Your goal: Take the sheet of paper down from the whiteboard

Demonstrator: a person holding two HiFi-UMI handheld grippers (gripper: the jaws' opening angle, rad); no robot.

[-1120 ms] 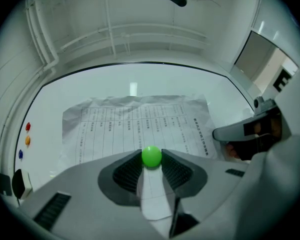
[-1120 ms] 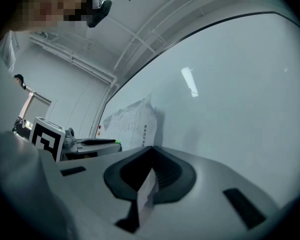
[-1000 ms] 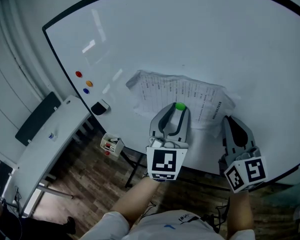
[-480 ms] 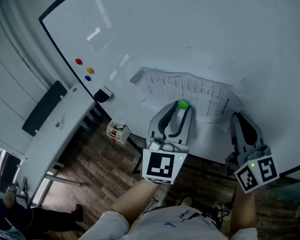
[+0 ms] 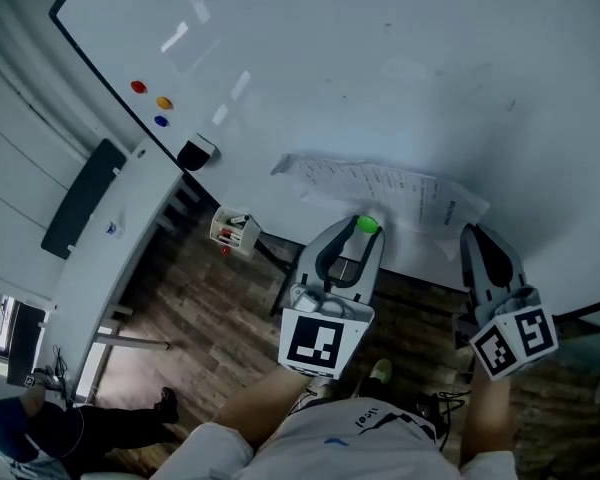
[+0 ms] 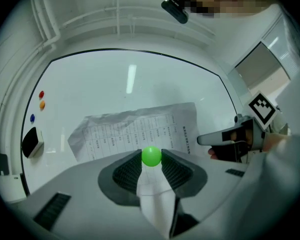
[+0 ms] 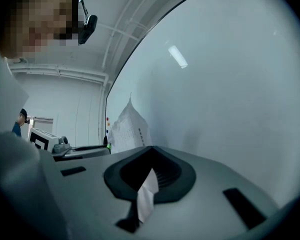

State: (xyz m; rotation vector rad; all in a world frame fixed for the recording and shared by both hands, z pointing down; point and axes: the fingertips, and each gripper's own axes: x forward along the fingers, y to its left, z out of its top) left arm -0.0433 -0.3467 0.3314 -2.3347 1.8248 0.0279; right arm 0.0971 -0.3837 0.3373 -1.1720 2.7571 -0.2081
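A crumpled printed sheet of paper (image 5: 380, 186) hangs low against the whiteboard (image 5: 380, 58), near its bottom edge. My left gripper (image 5: 365, 230) is at the sheet's lower middle, shut on a green ball magnet (image 5: 367, 225) at its jaw tips. In the left gripper view the magnet (image 6: 151, 155) sits between the pads, with a white strip of paper below it and the sheet (image 6: 135, 129) behind. My right gripper (image 5: 477, 238) is at the sheet's lower right corner. In the right gripper view a scrap of the paper (image 7: 146, 191) is pinched between its shut jaws.
Red (image 5: 138, 86), orange (image 5: 163, 102) and blue (image 5: 161, 121) magnets and an eraser (image 5: 196, 152) sit at the board's left edge. A small marker box (image 5: 232, 231) is below the board. A white table (image 5: 110, 258) stands left, over wooden floor (image 5: 210, 318).
Both grippers have come down along the board, and the sheet and green magnet came down with them. The sheet now lies close to the board's bottom edge.
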